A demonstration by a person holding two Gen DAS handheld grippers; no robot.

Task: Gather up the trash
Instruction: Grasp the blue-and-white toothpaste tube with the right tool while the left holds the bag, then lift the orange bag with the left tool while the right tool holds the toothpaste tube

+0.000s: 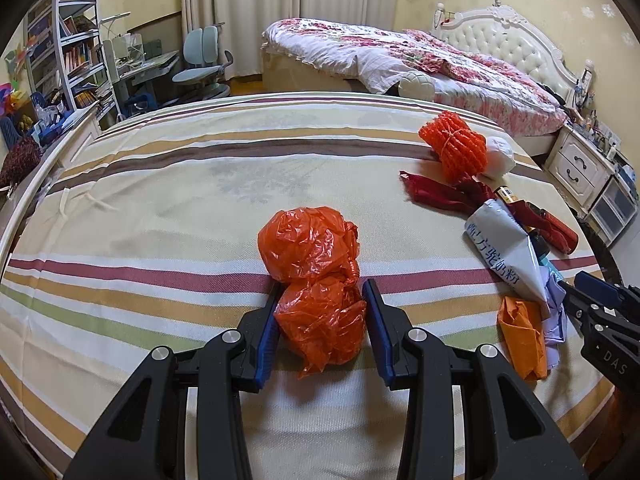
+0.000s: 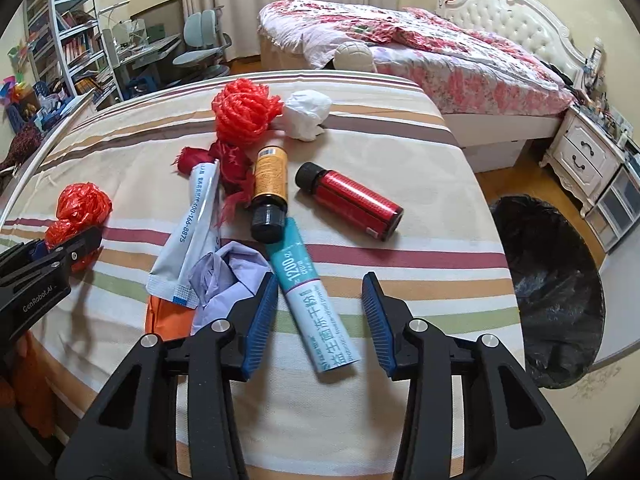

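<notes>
Left hand-held gripper (image 1: 322, 312) clamped on orange plastic bag (image 1: 316, 276); right hand-held gripper (image 2: 320, 312) apart, straddling teal tube (image 2: 316, 300) on striped bed (image 2: 400, 152).

We find a home bedroom: a made bed with floral quilt (image 1: 420, 56) and tufted white headboard (image 1: 516, 44), a nightstand (image 1: 580, 164), a study desk (image 1: 148, 64) with chair (image 1: 204, 60), bookshelves (image 1: 72, 44), drawn curtains (image 1: 288, 8).

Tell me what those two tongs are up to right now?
Left tongs shut on orange bag. Right tongs open, straddling teal tube, pads not pressing. Bin beside the table, path clear.
</notes>
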